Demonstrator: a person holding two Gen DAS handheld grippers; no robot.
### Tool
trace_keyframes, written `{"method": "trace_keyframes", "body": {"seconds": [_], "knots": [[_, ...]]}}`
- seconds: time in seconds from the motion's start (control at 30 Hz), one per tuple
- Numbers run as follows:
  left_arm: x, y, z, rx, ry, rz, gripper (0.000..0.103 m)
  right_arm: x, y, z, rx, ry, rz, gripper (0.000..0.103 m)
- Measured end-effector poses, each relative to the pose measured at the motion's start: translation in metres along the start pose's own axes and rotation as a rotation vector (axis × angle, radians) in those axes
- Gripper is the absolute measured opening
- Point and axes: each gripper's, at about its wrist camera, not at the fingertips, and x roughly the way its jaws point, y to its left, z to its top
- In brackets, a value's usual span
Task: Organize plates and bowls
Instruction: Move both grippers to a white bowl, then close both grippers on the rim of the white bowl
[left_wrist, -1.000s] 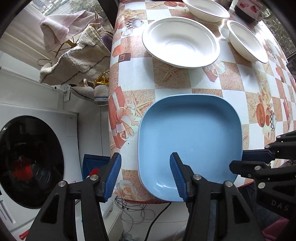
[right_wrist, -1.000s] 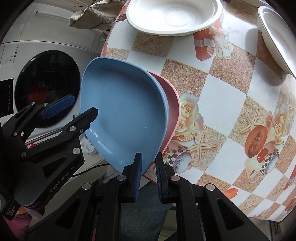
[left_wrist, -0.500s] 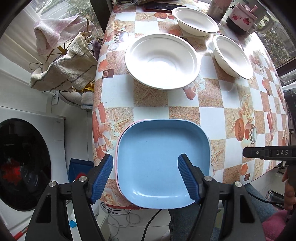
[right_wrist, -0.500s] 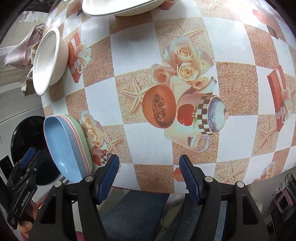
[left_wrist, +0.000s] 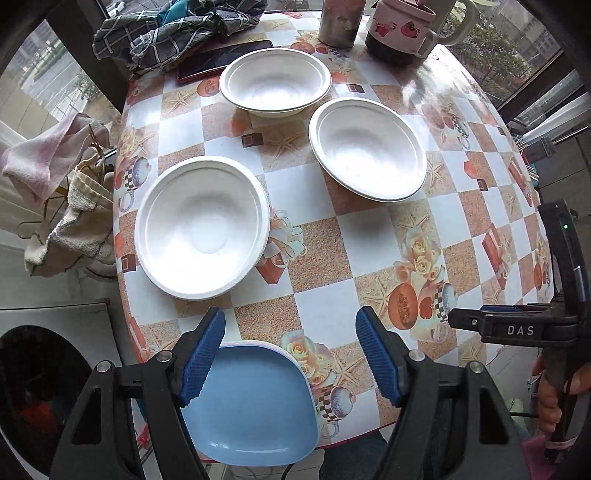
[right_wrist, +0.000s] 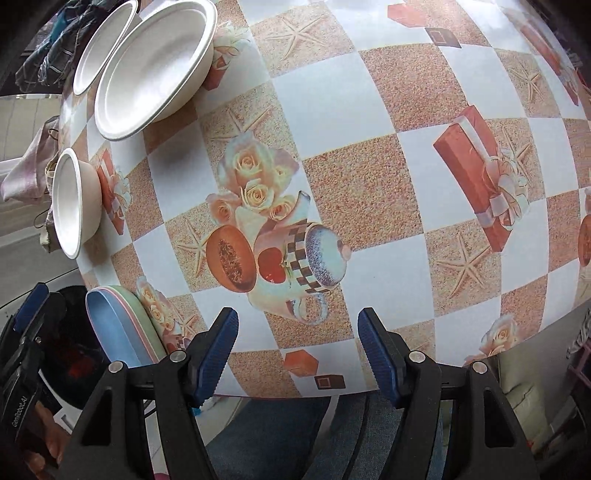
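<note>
Round table (left_wrist: 325, 236) with a checkered oilcloth, starfish, roses and gift boxes printed all over it. Big windows (left_wrist: 44, 77) behind it, plain daylight coming in. White washing machine (left_wrist: 40, 373) sits low on the left, and a drying rack with towels (left_wrist: 74, 218) stands just beside the table edge.

Glossy printed oilcloth-like table cover (left_wrist: 325, 236), three matt white pulp-paper-looking bowls (left_wrist: 201, 227), smooth satin plastic-looking blue plate (left_wrist: 251, 406) on pink and green ones, ribbed blue rubbery pads (left_wrist: 203, 356) on black matt plastic gripper arms, rough terry towel (left_wrist: 79, 221).
</note>
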Motion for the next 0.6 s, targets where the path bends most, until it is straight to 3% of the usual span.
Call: {"method": "trace_keyframes", "body": {"seconds": [0.3,0.5,0.6], "knots": [[0.013,-0.019,0.080,-0.073,-0.032,0.023,0.077,-0.043,0.009,0.083,-0.107,-0.119,-0.032,0.069],[0.049,-0.020,0.126,-0.136,-0.001,0.046,0.077,-0.052,0.027,0.138,-0.149,-0.148,-0.009,0.069],[0.071,-0.018,0.137,-0.165,0.040,0.054,0.077,-0.036,0.040,0.157,-0.157,-0.138,-0.006,0.068]]}}
